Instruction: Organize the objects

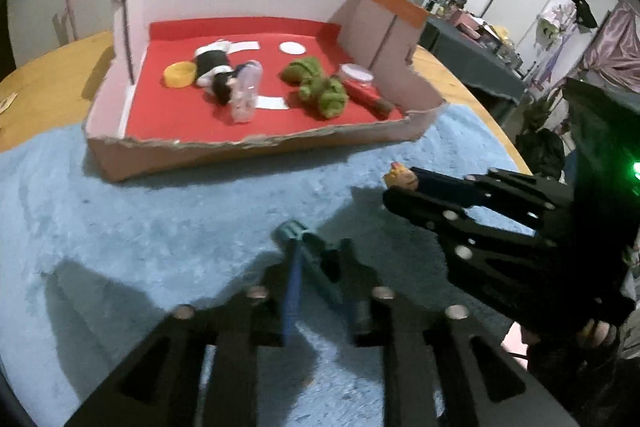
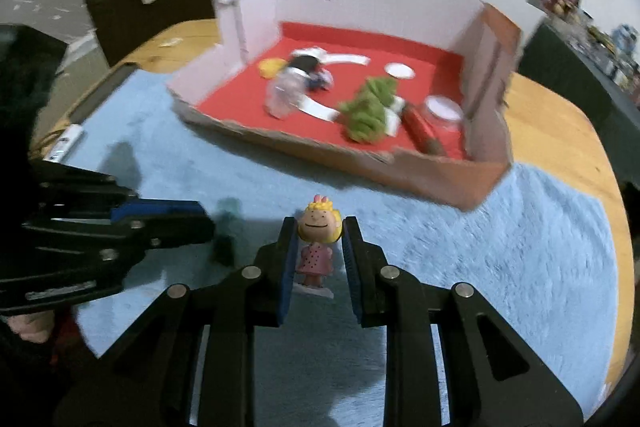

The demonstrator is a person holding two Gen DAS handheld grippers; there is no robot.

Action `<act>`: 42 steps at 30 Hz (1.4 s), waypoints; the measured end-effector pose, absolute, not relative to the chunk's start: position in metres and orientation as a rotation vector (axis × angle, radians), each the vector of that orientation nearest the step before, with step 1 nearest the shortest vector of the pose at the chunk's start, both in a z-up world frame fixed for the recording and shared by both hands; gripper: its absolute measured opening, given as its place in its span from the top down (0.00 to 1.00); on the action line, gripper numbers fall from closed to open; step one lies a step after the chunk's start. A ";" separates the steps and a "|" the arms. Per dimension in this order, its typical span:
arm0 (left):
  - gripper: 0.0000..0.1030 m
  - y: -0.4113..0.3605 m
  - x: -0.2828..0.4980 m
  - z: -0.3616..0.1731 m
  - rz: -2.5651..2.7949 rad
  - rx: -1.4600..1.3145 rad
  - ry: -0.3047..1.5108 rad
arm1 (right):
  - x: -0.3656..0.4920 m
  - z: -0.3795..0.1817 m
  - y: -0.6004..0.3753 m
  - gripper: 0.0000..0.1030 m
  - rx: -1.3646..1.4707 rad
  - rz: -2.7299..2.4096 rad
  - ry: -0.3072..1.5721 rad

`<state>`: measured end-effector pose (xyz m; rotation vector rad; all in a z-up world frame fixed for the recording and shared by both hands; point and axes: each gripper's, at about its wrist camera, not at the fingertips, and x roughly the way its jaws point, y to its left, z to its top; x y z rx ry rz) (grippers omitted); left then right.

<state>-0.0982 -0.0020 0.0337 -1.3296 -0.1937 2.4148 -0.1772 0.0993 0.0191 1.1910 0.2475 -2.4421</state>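
The right gripper [image 2: 318,251] is pinching a small blonde-haired figurine in a pink dotted dress [image 2: 316,247], its blue pads [image 2: 289,267] pressing on the head while the white base is hanging free over the fluffy light-blue mat [image 2: 500,267] on the wooden bench [image 2: 560,123]. The grip is sitting high on a rounded head, so the figurine could be pivoting or slipping out on the way to the torn cardboard tray with the red floor [image 2: 486,183]. The left gripper [image 1: 316,263] is holding its jaws narrowly apart around a slim dark teal object [image 1: 316,251]; blur is hiding whether the pads are actually pressing on it, so I cannot tell if it is secured, and a loose hold could be dropping it onto the mat. The two grippers are working near each other and could be colliding, and the tray's raised near wall could be catching a low-carried toy. The right wrist view is showing the figurine whole, face and dress, whereas the left wrist view is showing only its head beyond the right gripper's fingers. The left view is giving the clearer look at the tray's contents: a yellow cup [image 1: 180,74], a green plush toy [image 1: 318,87] and a clear bottle [image 1: 248,91].
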 end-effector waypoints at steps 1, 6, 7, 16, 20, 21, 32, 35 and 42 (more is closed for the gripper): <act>0.68 0.000 -0.096 0.035 2.418 -1.329 -0.188 | -0.180 0.017 0.103 0.79 1.204 -2.444 0.233; 0.39 0.007 -0.084 0.043 2.466 -1.306 -0.169 | -0.184 0.011 0.114 0.67 1.226 -2.441 0.181; 0.39 0.009 -0.086 0.041 2.488 -1.319 -0.153 | -0.184 0.010 0.115 0.46 1.223 -2.452 0.186; 0.41 0.014 -0.097 0.023 2.460 -1.359 -0.127 | -0.184 0.010 0.127 0.38 1.221 -2.464 0.195; 0.54 0.009 -0.100 0.022 2.475 -1.362 -0.125 | -0.192 0.005 0.120 0.39 1.238 -2.467 0.201; 0.57 0.007 -0.100 0.022 2.471 -1.362 -0.124 | -0.194 0.004 0.117 0.45 1.242 -2.463 0.203; 0.71 -0.002 -0.109 0.027 2.477 -1.363 -0.099 | -0.182 0.001 0.094 0.79 1.219 -2.441 0.323; 0.72 -0.004 -0.106 0.028 2.480 -1.357 -0.104 | -0.179 0.005 0.096 0.79 1.216 -2.442 0.302; 0.73 -0.010 -0.097 0.034 2.488 -1.334 -0.127 | -0.175 0.025 0.096 0.79 1.156 -2.446 0.244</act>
